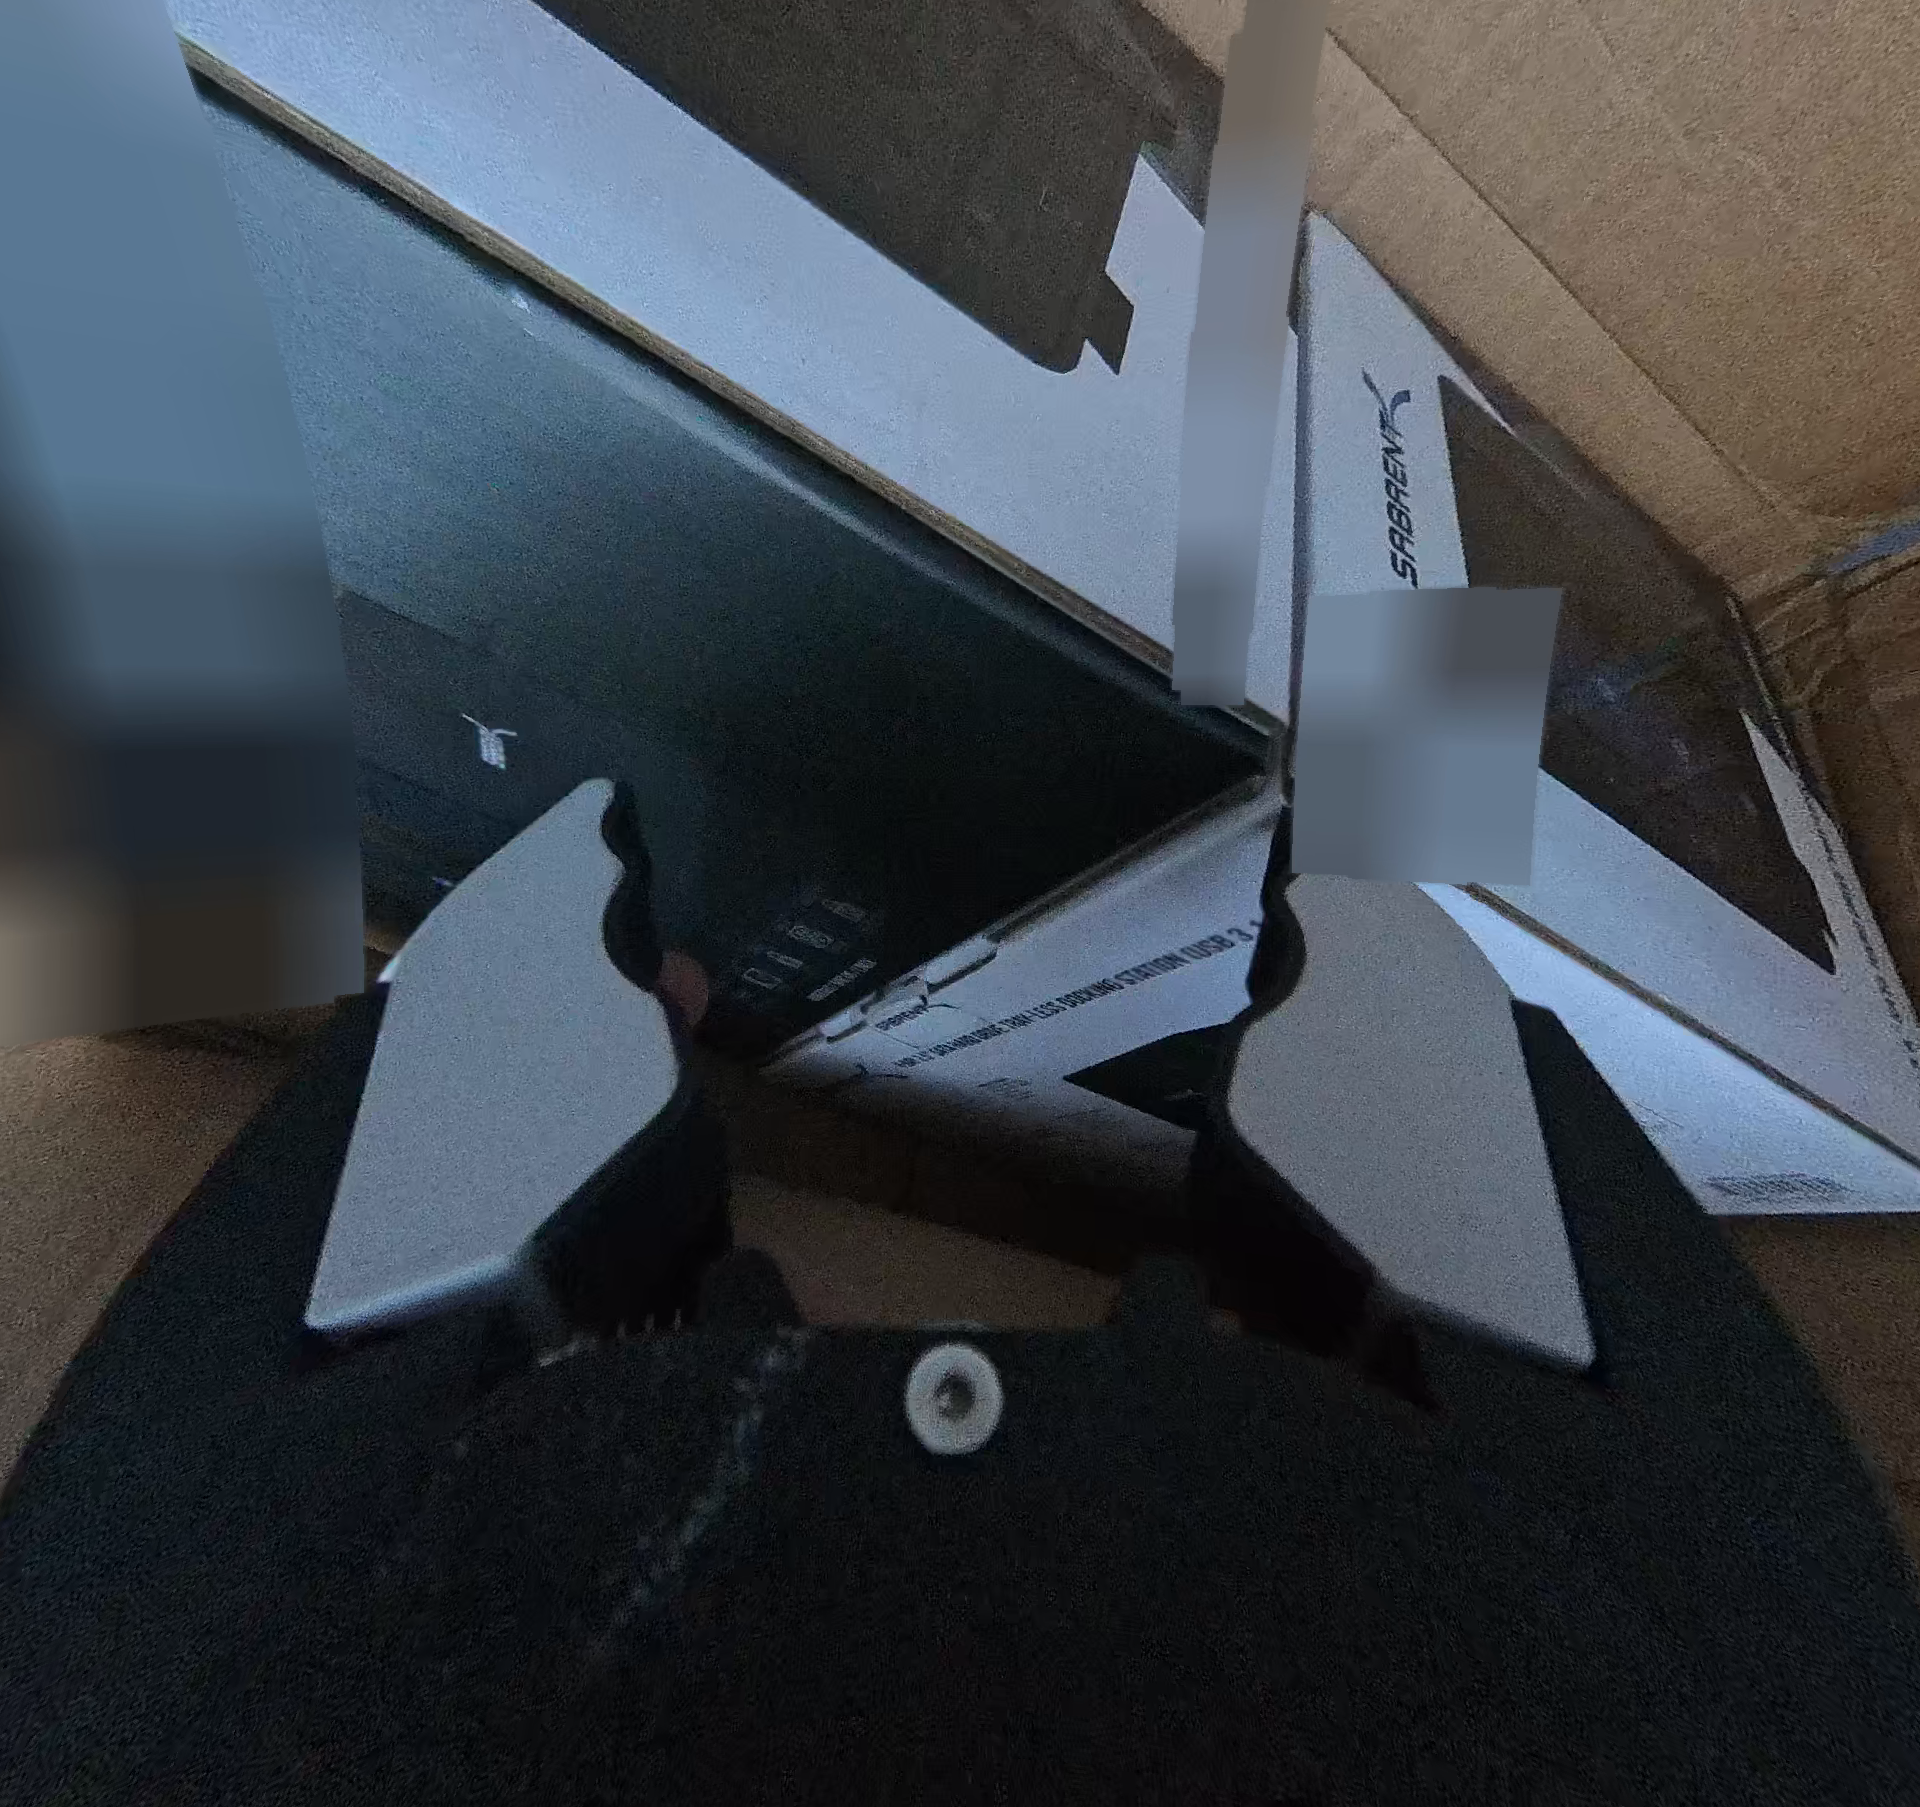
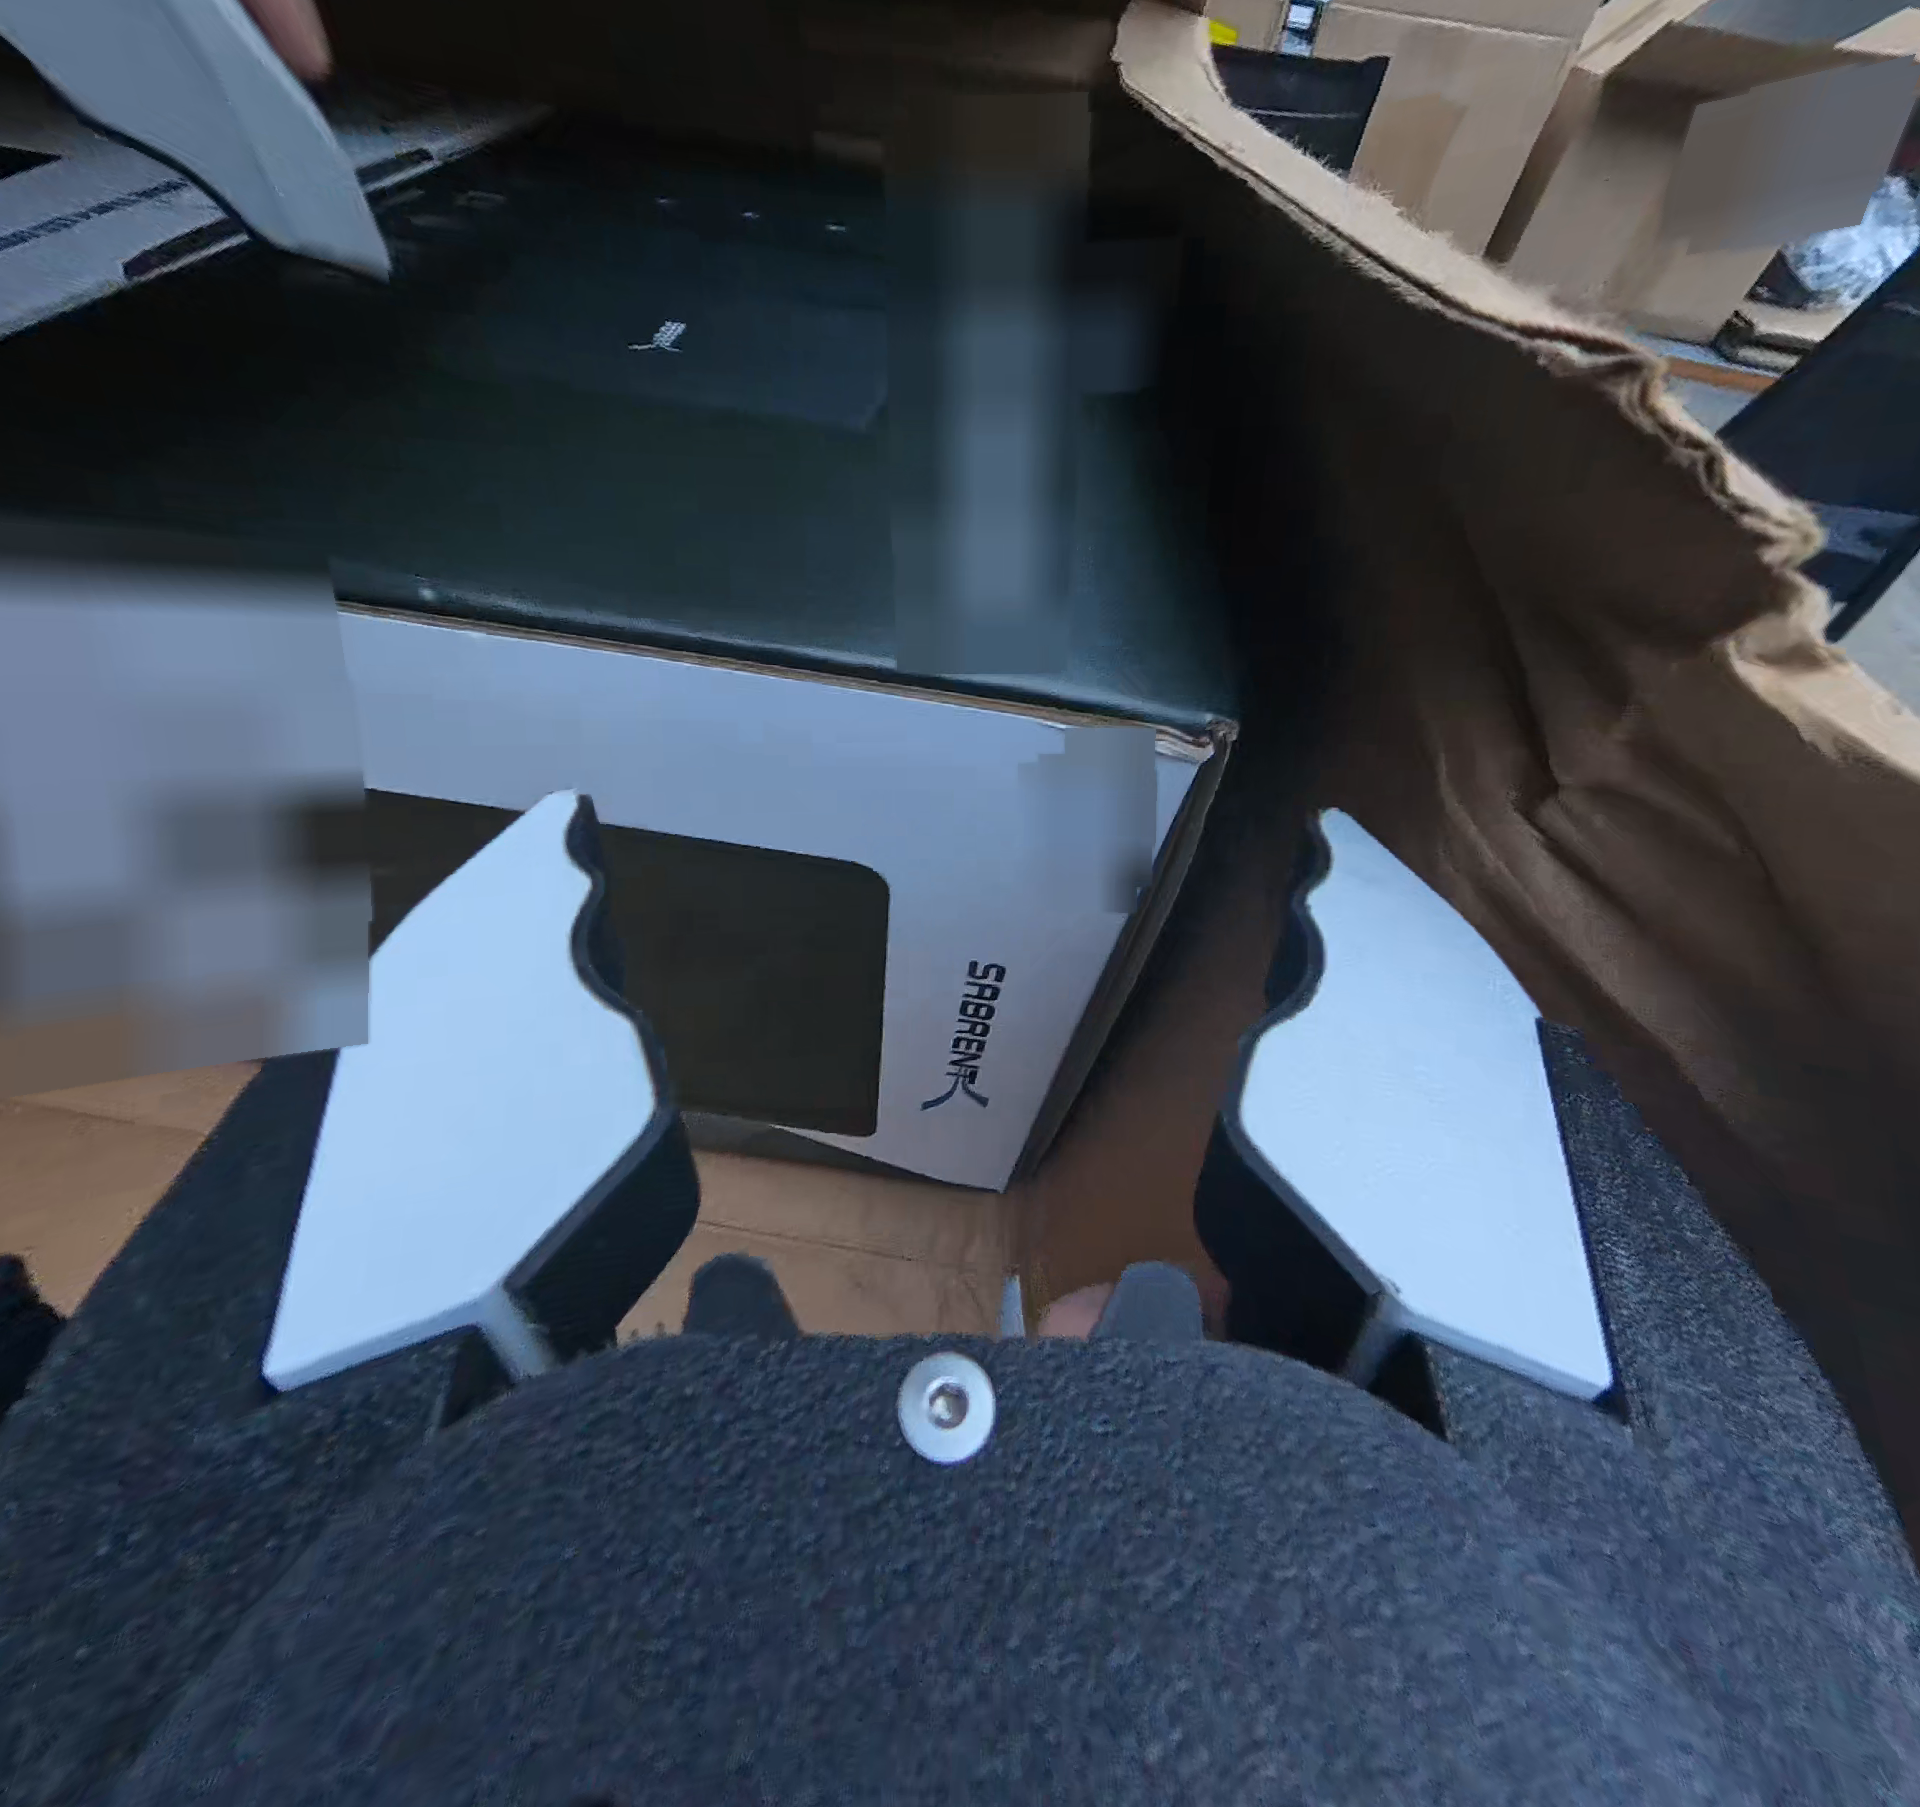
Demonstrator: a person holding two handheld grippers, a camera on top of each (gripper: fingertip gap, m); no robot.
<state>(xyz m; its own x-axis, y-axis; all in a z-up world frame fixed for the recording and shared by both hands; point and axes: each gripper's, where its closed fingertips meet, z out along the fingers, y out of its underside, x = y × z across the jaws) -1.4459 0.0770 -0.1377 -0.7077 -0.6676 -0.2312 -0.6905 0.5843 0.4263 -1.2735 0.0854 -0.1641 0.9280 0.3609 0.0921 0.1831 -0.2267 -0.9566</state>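
Retail box: black-and-white product box (image 2: 727,718) stands inside a large brown carton (image 2: 1507,718), on the carton floor, close against the right-hand carton wall; its dark top face runs away from the right camera, its white end face with a dark panel turned toward that camera.
Second box: in the left wrist view another white-and-black box (image 1: 1382,469) stands just beside the first box (image 1: 644,531), their corners meeting.
Right gripper: right gripper (image 2: 945,926) faces the white end face, fingers spread wide, holding nothing, one finger each side of the box's near corner.
Left gripper: left gripper (image 1: 945,926) tilts down over the dark top, fingers apart and empty; seen from the right camera it (image 2: 260,136) hovers at the box's far end.
Only right view: more brown cartons (image 2: 1455,43) outside.
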